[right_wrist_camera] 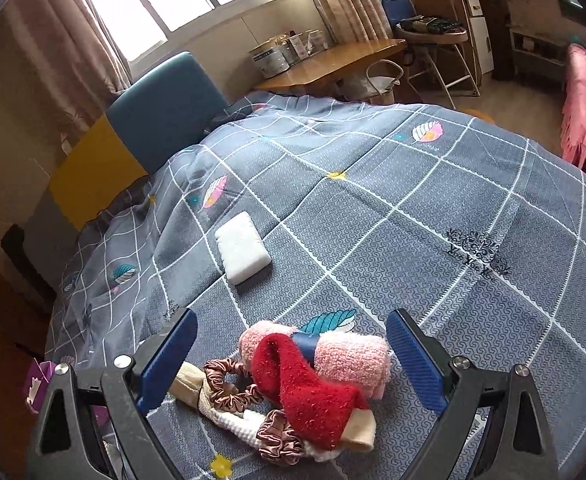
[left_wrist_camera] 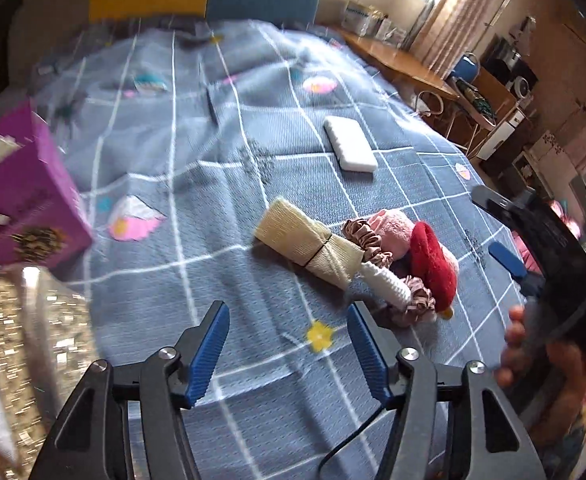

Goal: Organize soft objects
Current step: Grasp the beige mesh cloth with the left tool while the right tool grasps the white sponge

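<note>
The soft things are lying heaped together on the grey checked bedspread (right_wrist_camera: 433, 184): a red fuzzy sock (right_wrist_camera: 305, 388) draping over a pink one (right_wrist_camera: 353, 356), satin scrunchies (right_wrist_camera: 229, 384) and a cream rolled cloth (left_wrist_camera: 305, 240) alongside, presumably gathered for sorting. The right gripper (right_wrist_camera: 289, 364) is hovering unclenched over the pile; the left gripper (left_wrist_camera: 289, 348) is also released, holding nothing (a purple box (left_wrist_camera: 25, 200) is waiting nearby).

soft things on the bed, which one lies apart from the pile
The white sponge block. It lies alone on the quilt, farther up the bed, while the red sock, pink sock and scrunchies are heaped together.
</note>
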Action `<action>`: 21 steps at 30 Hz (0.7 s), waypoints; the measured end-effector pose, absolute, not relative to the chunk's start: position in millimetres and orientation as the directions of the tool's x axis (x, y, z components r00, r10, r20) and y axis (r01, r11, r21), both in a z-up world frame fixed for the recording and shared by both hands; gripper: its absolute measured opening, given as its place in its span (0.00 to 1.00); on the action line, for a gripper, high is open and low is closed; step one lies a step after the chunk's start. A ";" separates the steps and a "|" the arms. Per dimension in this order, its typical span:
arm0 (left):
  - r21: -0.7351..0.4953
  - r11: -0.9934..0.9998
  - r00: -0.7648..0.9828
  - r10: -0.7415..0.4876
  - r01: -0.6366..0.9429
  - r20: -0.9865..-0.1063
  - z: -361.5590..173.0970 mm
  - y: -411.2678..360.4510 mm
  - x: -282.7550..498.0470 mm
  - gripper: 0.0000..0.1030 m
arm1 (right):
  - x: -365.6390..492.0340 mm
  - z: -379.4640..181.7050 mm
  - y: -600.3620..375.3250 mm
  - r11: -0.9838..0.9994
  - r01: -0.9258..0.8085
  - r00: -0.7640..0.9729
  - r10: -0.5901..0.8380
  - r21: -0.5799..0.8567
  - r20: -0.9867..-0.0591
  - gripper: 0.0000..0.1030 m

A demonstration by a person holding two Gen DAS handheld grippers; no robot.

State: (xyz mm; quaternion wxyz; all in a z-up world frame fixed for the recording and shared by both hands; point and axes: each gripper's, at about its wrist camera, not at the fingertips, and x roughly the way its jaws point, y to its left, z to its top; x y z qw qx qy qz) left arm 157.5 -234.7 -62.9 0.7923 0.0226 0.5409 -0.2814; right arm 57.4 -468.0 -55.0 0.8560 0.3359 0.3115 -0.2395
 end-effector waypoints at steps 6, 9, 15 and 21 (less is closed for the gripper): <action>-0.346 0.857 0.156 -0.429 0.382 -0.890 -101.3 -274.5 190.3 0.58 | 57.8 -58.2 -469.6 0.645 0.600 0.708 -0.151 0.473 -0.690 0.94; -0.363 0.870 0.120 -0.422 0.333 -0.899 -118.0 -287.1 204.9 0.58 | 57.8 -59.2 -469.9 0.641 0.585 0.718 -0.125 0.496 -0.685 0.94; -0.338 0.884 0.132 -0.396 0.322 -0.909 -128.8 -308.5 227.2 0.58 | 57.5 -61.2 -471.7 0.623 0.566 0.733 -0.080 0.540 -0.675 0.95; -0.357 0.852 0.137 -0.434 0.383 -0.890 -131.4 -329.4 248.6 0.58 | 58.6 -63.5 -471.4 0.612 0.556 0.738 -0.052 0.563 -0.672 0.95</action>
